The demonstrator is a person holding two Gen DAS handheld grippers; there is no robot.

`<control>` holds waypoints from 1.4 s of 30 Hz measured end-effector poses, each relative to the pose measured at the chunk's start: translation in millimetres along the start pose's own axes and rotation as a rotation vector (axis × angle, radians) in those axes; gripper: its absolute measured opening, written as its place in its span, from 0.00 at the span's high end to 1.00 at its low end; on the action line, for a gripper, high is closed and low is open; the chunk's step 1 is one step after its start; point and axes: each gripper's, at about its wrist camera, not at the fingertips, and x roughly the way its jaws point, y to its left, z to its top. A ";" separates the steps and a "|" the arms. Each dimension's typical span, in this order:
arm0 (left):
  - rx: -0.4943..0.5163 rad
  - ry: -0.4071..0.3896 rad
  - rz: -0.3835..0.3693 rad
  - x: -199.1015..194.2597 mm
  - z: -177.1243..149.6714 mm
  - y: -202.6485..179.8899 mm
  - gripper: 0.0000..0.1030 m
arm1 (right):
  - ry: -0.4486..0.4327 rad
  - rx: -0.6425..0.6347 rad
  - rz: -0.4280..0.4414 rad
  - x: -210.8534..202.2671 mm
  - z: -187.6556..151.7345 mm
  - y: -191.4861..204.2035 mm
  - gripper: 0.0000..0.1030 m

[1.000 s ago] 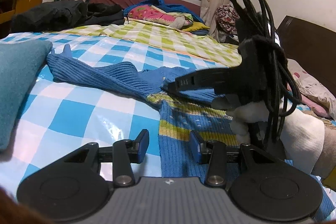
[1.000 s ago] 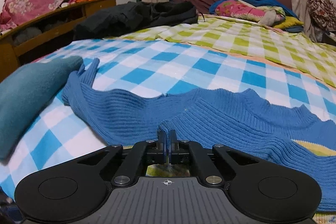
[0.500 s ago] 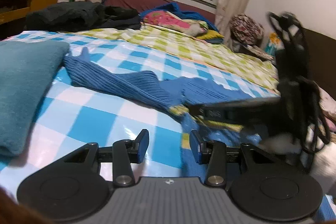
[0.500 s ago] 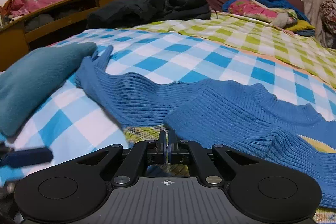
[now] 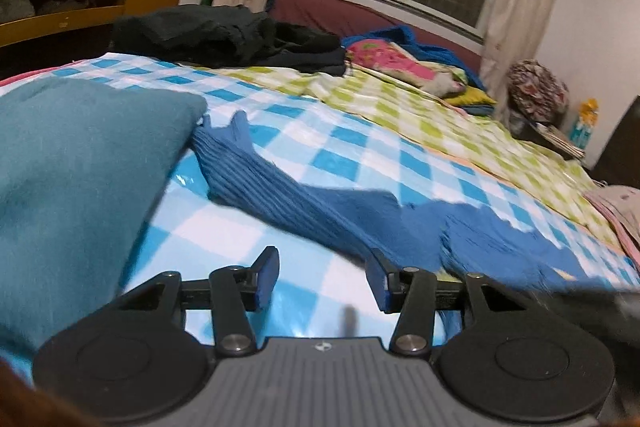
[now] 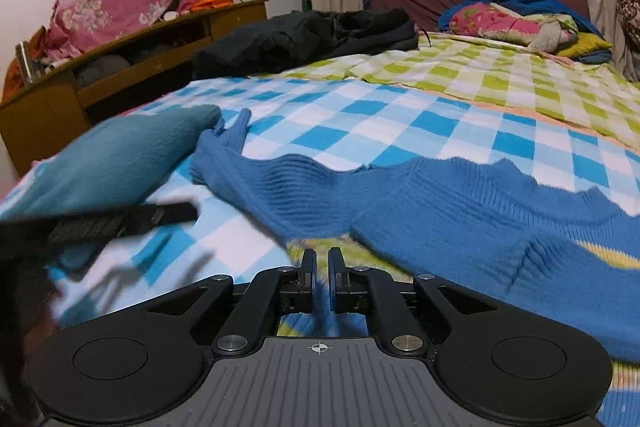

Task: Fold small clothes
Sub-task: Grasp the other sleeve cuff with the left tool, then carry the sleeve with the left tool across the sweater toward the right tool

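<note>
A small blue ribbed sweater (image 5: 304,203) with yellow stripes lies on the blue-checked sheet; its sleeve stretches left towards a teal cushion. It also shows in the right wrist view (image 6: 460,211). My left gripper (image 5: 322,277) is open and empty, low over the sheet just left of the sweater's body. My right gripper (image 6: 322,277) has its jaws a narrow gap apart, with blue knit fabric in the gap; I cannot tell whether they still pinch it. The left gripper's finger (image 6: 120,221) shows blurred at the left of the right wrist view.
A teal cushion (image 5: 80,179) lies left of the sleeve. Black clothes (image 5: 224,35) and a pink-and-blue bundle (image 5: 392,61) lie far back on the green-checked sheet (image 5: 420,115). A wooden shelf (image 6: 132,67) stands beyond the bed's left edge.
My left gripper has swung left, away from the sweater body towards the sleeve and cushion. My right gripper's jaws have parted slightly, and more of the sweater lies flat in front.
</note>
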 end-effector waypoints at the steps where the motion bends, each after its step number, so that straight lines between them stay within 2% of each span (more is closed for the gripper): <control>1: -0.011 0.004 0.018 6.5 7.1 1.5 0.46 | -0.001 0.007 0.003 -3.4 -2.8 -0.6 0.92; 5: -0.067 0.009 0.074 33.1 34.0 11.5 0.43 | -0.005 0.055 0.018 -13.1 -12.4 -9.0 0.91; 8: -0.140 0.012 0.145 56.6 56.1 25.4 0.42 | -0.007 0.089 0.032 -15.1 -15.4 -16.9 0.91; 14: -0.238 0.057 0.227 96.6 76.8 41.1 0.42 | -0.020 0.145 0.065 -14.4 -18.4 -28.3 0.91; 16: -0.248 0.049 0.255 100.9 78.6 43.7 0.51 | -0.026 0.157 0.072 -15.7 -19.0 -31.3 0.91; 18: -0.251 0.044 0.285 103.2 80.1 44.9 0.75 | -0.032 0.165 0.075 -17.5 -19.2 -33.7 0.91; 19: -0.257 0.043 0.285 103.9 81.2 46.5 0.81 | -0.035 0.168 0.077 -19.1 -19.4 -35.0 0.91; 22: -0.273 0.024 0.265 100.0 83.9 44.7 0.87 | -0.048 0.180 0.076 -24.2 -19.0 -37.6 0.91; 25: -0.198 -0.031 0.208 85.2 85.9 22.7 0.88 | -0.064 0.196 0.071 -28.9 -18.3 -41.9 0.91; 28: -0.065 -0.067 0.070 67.5 80.8 -17.1 0.88 | -0.072 0.219 0.057 -30.8 -17.1 -46.9 0.91; 31: 0.068 -0.071 -0.113 45.8 61.5 -57.0 0.88 | -0.077 0.247 0.026 -34.4 -17.3 -54.4 0.91; 34: 0.208 -0.045 -0.216 29.5 28.9 -88.0 0.88 | -0.076 0.290 0.010 -38.4 -18.6 -66.8 0.91; 36: 0.273 -0.010 -0.252 24.3 7.2 -98.5 0.88 | -0.073 0.321 0.005 -38.4 -18.8 -75.2 0.91; 38: 0.319 0.020 -0.254 22.9 -9.9 -101.6 0.87 | -0.065 0.362 0.013 -36.0 -18.1 -82.7 0.90; 42: 0.301 0.040 -0.230 18.1 -23.6 -90.6 0.87 | -0.049 0.389 0.029 -26.6 -11.2 -85.9 0.90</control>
